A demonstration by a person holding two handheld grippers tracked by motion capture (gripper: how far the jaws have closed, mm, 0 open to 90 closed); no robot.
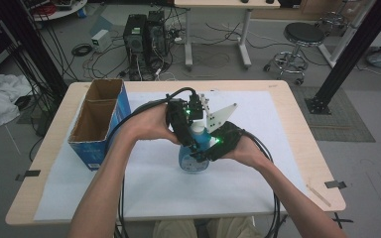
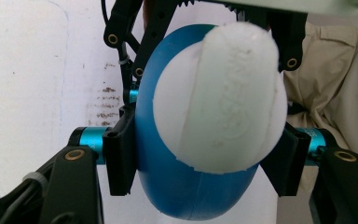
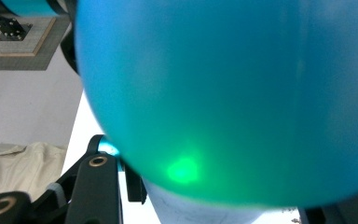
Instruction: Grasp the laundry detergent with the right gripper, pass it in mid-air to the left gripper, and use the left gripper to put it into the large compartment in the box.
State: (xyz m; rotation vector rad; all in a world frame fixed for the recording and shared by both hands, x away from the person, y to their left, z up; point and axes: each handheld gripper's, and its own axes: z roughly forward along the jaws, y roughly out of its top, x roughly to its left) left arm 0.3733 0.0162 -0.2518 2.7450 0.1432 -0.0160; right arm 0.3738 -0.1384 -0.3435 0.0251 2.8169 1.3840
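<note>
Blue bottle [image 1: 194, 156]: plastic, white cap [image 2: 223, 100], upright on the white mat [image 1: 154, 193], right of the cardboard box [image 1: 99, 121], near mat centre.
Left gripper [image 1: 188, 130]: clamped on the bottle's upper part below the cap; pads press both sides in the left gripper view.
Right gripper [image 1: 206, 151]: low on the bottle body, opposite side from the box; grip unclear, blue wall blocks its jaws.
Step (judged): steadying the bottle to work the cap.
Do well: keep the base flat, hold the body firm, avoid squeezing the soft wall.

Both forearms converging mid-table, left gripper [image 1: 191, 130] clamped shut, right gripper [image 1: 204, 151] close beside it.
</note>
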